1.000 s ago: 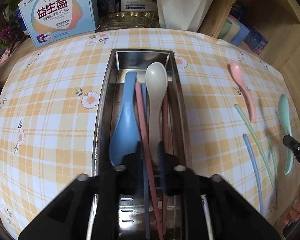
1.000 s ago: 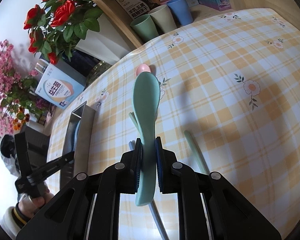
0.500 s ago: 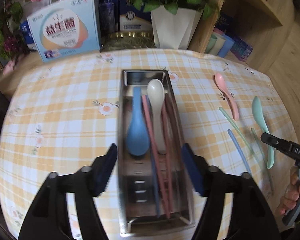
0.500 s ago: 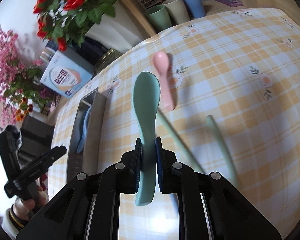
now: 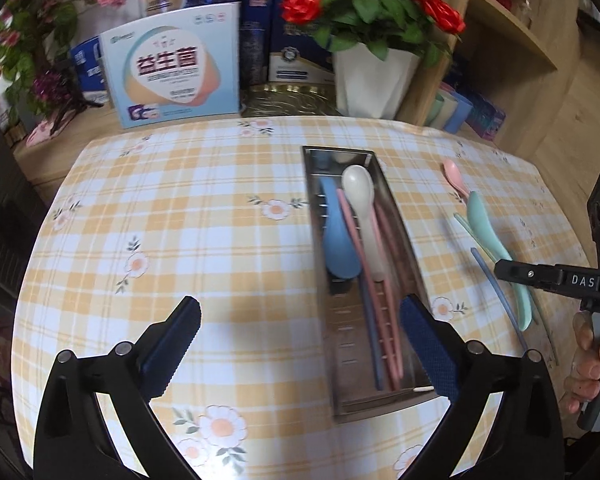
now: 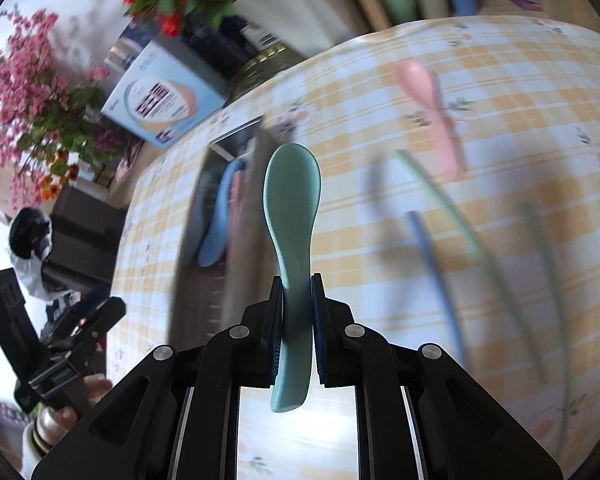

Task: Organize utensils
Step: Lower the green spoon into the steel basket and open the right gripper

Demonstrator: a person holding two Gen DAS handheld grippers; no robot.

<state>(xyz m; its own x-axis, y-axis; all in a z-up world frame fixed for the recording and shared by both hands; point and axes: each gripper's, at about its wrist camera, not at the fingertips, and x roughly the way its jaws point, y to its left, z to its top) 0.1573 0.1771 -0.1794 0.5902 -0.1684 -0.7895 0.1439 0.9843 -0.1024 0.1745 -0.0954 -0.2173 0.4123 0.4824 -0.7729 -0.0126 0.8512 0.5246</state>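
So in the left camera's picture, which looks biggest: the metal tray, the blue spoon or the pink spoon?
1. Metal tray.
2. Blue spoon.
3. Pink spoon, though it lies farther from the camera, so that is less sure.

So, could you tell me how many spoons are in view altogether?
4. The blue spoon and the white spoon lie in the metal tray; the pink spoon lies on the tablecloth beyond it; the green spoon is clamped in the right gripper.

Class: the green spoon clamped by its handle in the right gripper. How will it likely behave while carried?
The green spoon probably stays stiff: it juts straight from the right gripper. Likely light. Its smooth, narrow handle might pivot between the jaws.
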